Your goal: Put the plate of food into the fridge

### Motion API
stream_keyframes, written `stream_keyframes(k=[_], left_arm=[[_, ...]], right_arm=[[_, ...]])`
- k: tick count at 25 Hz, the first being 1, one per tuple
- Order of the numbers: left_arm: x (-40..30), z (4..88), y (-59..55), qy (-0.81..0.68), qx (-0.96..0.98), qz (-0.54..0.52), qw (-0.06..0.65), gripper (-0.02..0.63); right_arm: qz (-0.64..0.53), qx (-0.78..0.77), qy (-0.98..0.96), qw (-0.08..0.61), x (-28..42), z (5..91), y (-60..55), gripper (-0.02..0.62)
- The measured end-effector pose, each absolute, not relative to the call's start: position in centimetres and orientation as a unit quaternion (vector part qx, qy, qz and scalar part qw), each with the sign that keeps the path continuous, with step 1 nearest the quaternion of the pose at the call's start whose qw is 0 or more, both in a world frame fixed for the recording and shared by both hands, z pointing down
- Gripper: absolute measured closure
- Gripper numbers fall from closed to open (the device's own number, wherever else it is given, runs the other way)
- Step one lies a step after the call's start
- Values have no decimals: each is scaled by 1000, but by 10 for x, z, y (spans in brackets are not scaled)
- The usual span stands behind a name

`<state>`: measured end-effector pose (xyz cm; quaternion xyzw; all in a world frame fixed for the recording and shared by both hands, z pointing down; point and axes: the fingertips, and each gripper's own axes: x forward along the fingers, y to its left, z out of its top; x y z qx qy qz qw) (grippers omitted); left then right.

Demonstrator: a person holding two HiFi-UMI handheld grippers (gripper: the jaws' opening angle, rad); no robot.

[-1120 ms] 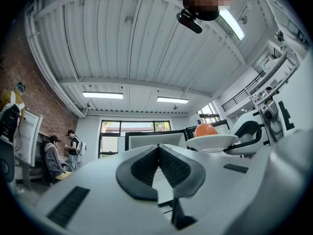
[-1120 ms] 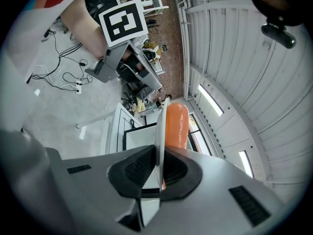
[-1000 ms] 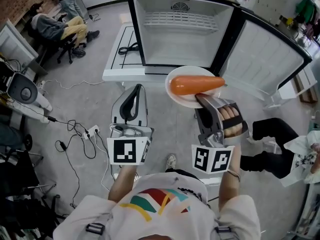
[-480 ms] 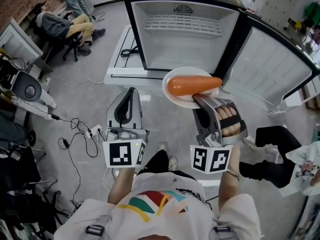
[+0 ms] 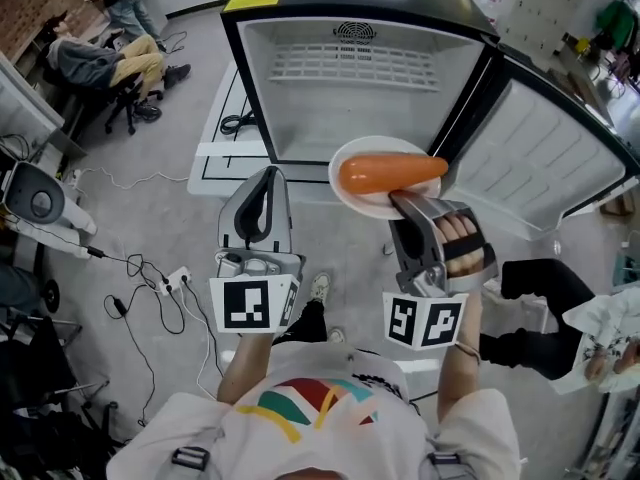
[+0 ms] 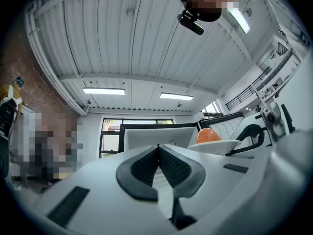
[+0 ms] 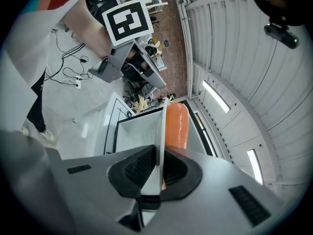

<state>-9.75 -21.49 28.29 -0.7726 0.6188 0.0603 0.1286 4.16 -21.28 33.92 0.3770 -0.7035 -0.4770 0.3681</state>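
The plate [image 5: 368,205], carrying one long orange piece of food [image 5: 390,171], hangs in the air before the open fridge [image 5: 360,88]. The right gripper [image 5: 408,204] has its jaws clamped on the plate's near rim. Held by one edge only, the plate could tip, and the food could roll off. The left gripper [image 5: 262,206] is closed on nothing. The fridge appears to stand at the right end of a white bench [image 5: 228,118]. Cables [image 5: 150,268] trail over the grey floor.
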Motion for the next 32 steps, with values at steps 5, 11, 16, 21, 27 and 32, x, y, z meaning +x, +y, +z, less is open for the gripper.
stream_keyframes(k=[5, 11, 16, 21, 27, 32], left_arm=[[-104, 271, -272, 605, -781, 67, 137, 600], [-107, 255, -337, 589, -794, 71, 135, 600], [-108, 245, -378, 571, -807, 75, 129, 600], [-106, 247, -405, 551, -823, 77, 116, 600], [-106, 253, -425, 532, -835, 82, 112, 600], [-109, 258, -434, 534, -835, 88, 99, 600]], right_arm=[[-480, 400, -688, 369, 38, 324, -267, 571], [-476, 408, -681, 379, 30, 307, -330, 571], [-473, 416, -677, 380, 18, 294, -372, 571], [-470, 420, -670, 392, 9, 293, -404, 571], [-463, 424, -663, 408, 2, 295, -417, 571], [-462, 419, -659, 421, 3, 298, -426, 571]])
